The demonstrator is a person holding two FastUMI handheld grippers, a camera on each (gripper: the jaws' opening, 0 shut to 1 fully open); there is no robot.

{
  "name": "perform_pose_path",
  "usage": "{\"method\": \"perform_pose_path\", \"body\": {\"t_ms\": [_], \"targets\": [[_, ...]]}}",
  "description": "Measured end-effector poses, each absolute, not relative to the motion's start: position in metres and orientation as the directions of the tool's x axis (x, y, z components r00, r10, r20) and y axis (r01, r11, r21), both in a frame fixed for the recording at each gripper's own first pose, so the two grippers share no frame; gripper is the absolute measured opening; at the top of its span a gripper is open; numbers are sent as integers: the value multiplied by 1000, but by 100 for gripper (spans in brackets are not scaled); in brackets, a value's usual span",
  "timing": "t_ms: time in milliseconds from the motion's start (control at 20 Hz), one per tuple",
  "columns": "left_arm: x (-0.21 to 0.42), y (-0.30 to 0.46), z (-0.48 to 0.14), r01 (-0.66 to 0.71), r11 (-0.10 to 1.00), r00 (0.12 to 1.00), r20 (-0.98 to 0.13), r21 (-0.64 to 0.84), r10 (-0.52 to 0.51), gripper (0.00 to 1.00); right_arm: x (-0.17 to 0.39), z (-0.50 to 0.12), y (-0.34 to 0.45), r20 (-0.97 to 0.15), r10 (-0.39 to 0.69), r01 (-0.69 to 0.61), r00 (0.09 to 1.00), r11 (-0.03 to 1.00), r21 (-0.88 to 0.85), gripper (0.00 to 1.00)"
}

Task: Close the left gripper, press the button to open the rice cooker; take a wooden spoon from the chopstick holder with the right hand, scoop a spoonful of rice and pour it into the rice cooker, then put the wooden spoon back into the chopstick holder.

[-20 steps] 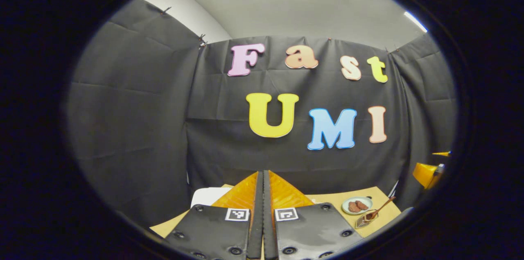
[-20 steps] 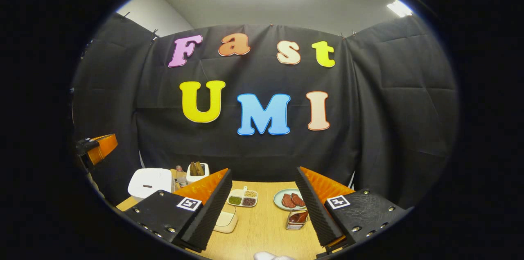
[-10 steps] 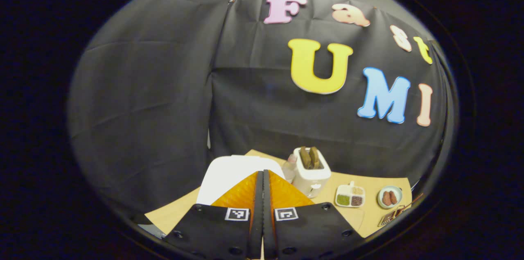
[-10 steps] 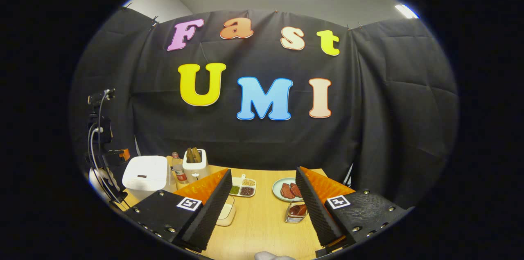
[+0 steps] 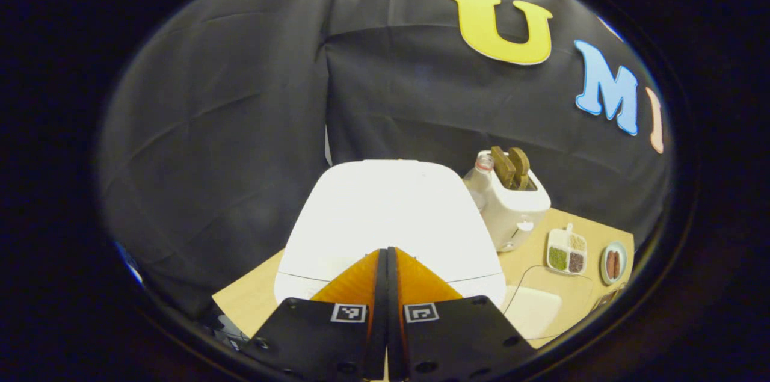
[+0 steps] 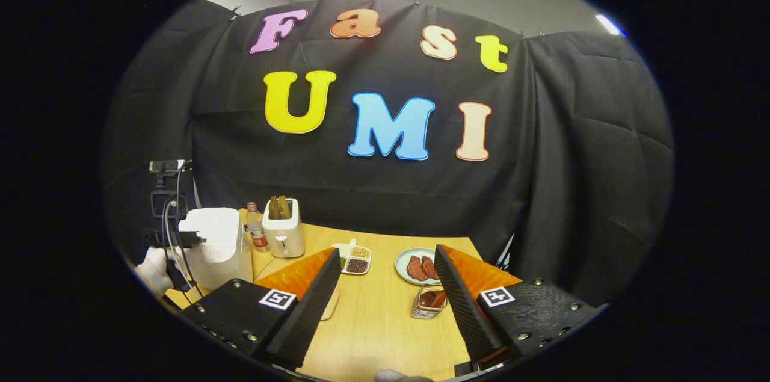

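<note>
My left gripper (image 5: 385,252) is shut with nothing in it, its tips just above the front edge of the closed white rice cooker (image 5: 385,213). The cooker's button is hidden behind the fingers. In the right gripper view the cooker (image 6: 218,243) stands at the table's far left, with a gloved hand (image 6: 151,269) beside it. My right gripper (image 6: 386,254) stands open and empty above the table. The wire chopstick holder (image 6: 428,304) with the wooden spoon in it sits just left of its right finger. A clear rice container (image 5: 539,305) lies right of the cooker.
A white toaster (image 6: 283,230) holding brown slices and a small bottle (image 6: 256,235) stand behind the cooker. A divided seasoning dish (image 6: 355,260) and a plate of meat (image 6: 415,264) lie mid-table on the wooden table (image 6: 385,322). Black cloth walls close the back and sides.
The left gripper has swung down and forward onto the rice cooker, which now looms large under its tips. The right gripper has tilted slightly downward, still open.
</note>
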State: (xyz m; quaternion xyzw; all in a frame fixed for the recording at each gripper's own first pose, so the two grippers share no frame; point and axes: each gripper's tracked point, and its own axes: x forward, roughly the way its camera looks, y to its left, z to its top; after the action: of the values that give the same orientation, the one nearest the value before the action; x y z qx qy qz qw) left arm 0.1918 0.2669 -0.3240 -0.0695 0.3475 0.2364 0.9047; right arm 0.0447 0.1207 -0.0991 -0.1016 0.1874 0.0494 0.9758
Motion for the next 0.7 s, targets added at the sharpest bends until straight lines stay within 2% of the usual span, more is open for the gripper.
{"method": "perform_pose_path", "body": {"t_ms": [250, 700], "targets": [[196, 276, -331, -470, 877, 650, -632, 102, 422, 10, 43, -106, 126, -396, 72, -146, 915, 976, -160, 95], [196, 277, -340, -433, 898, 562, -759, 71, 330, 10, 39, -113, 128, -414, 92, -155, 906, 981, -120, 96]]}}
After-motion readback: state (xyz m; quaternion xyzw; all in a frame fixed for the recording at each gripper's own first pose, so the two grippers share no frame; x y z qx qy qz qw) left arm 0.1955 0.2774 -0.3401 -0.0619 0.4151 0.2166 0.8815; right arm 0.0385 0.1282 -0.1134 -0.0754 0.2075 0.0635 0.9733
